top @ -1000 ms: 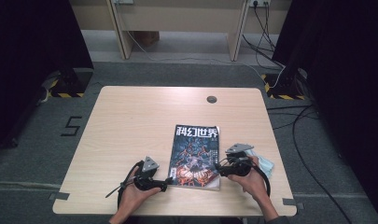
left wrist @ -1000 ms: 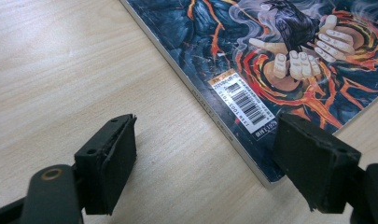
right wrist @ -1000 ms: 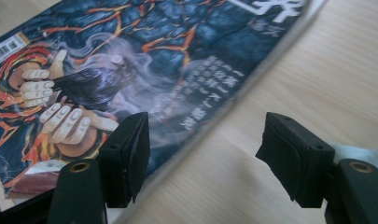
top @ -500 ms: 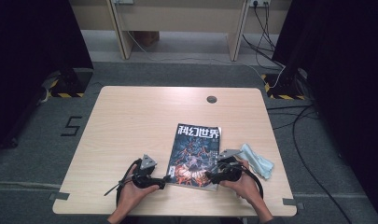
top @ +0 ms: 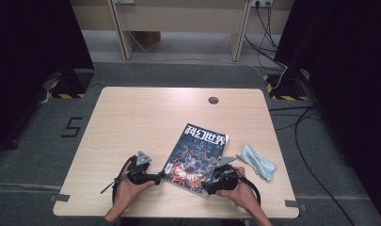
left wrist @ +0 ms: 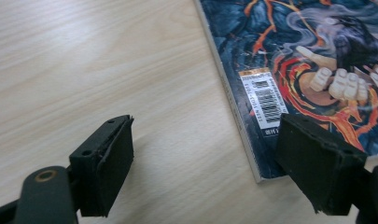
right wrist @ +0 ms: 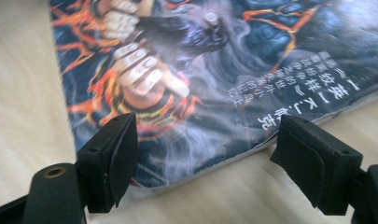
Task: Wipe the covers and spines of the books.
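Note:
A magazine (top: 197, 153) with a dark blue and orange cover lies tilted on the wooden table (top: 146, 117), near the front edge. My left gripper (top: 158, 178) is open at its near left corner. In the left gripper view the jaws of the left gripper (left wrist: 207, 135) stand wide, with the spine corner and barcode of the magazine (left wrist: 317, 56) by the right jaw. My right gripper (top: 208, 184) is at the near right corner. Its jaws have just been opening. The right gripper (right wrist: 205, 126) is open, with the corner of the magazine (right wrist: 214, 60) lying between the jaws, unpressed.
A pale blue cloth (top: 256, 161) lies crumpled on the table right of the magazine. A round cable hole (top: 213, 100) sits near the far edge. Cables (top: 291, 117) run across the floor at the right.
The right gripper has moved left, away from the cloth, to the magazine's near right corner. The left gripper has shifted slightly beside the spine.

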`<state>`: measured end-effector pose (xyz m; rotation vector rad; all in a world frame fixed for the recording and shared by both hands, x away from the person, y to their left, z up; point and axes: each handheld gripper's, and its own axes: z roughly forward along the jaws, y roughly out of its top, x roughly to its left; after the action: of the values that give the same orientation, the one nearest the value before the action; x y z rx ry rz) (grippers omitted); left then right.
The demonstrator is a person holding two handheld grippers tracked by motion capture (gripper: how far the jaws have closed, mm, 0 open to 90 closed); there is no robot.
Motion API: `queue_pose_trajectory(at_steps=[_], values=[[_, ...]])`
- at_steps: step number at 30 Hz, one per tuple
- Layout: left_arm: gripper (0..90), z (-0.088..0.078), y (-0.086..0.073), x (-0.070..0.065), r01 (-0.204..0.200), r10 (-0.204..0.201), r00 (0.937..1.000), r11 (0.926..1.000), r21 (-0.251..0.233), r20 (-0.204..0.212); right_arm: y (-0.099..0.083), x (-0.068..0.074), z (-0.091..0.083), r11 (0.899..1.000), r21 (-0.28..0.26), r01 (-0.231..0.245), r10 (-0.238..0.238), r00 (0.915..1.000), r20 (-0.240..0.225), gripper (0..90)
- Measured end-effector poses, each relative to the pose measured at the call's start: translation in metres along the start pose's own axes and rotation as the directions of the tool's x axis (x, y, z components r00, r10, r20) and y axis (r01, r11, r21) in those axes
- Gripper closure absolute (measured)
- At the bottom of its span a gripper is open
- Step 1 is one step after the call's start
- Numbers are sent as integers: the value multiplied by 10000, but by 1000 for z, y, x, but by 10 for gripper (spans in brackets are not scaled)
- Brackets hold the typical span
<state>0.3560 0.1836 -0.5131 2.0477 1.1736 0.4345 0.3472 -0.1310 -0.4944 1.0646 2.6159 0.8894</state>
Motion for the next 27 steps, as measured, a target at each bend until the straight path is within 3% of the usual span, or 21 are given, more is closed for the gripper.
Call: queue_pose_trajectory(at_steps=[9,12,15,18,19,22,24,27], values=[[188,0,1,23,467,-467,9985,9989,1,-284,1,13,2,9987,-95,508,-514,9950,-856,249],[183,0,1,27,543,-543,9976,9985,-8,-431,1,12,2,9975,-202,674,-691,9926,-995,322],[201,-1,2,26,585,-586,9976,9983,-35,-356,2,7,0,9987,-290,417,-446,9934,-1057,348],[248,-4,2,26,626,-627,9976,9980,-24,-288,2,-4,-6,9982,-521,294,-338,9957,-858,350],[255,-6,2,25,620,-622,9978,9980,-87,-212,3,-13,-12,9968,-792,50,-103,9977,-671,350],[255,-12,1,20,934,-926,9954,9949,-373,235,3,-23,-17,9945,-1026,-203,152,9986,-505,351],[255,-16,-2,16,957,-947,9948,9950,-278,362,2,-33,-21,9899,-1304,-556,532,9983,-219,351],[254,-22,-6,10,1271,-1241,9884,9915,-293,878,2,-47,-25,9846,-1506,-884,925,9955,203,348]])
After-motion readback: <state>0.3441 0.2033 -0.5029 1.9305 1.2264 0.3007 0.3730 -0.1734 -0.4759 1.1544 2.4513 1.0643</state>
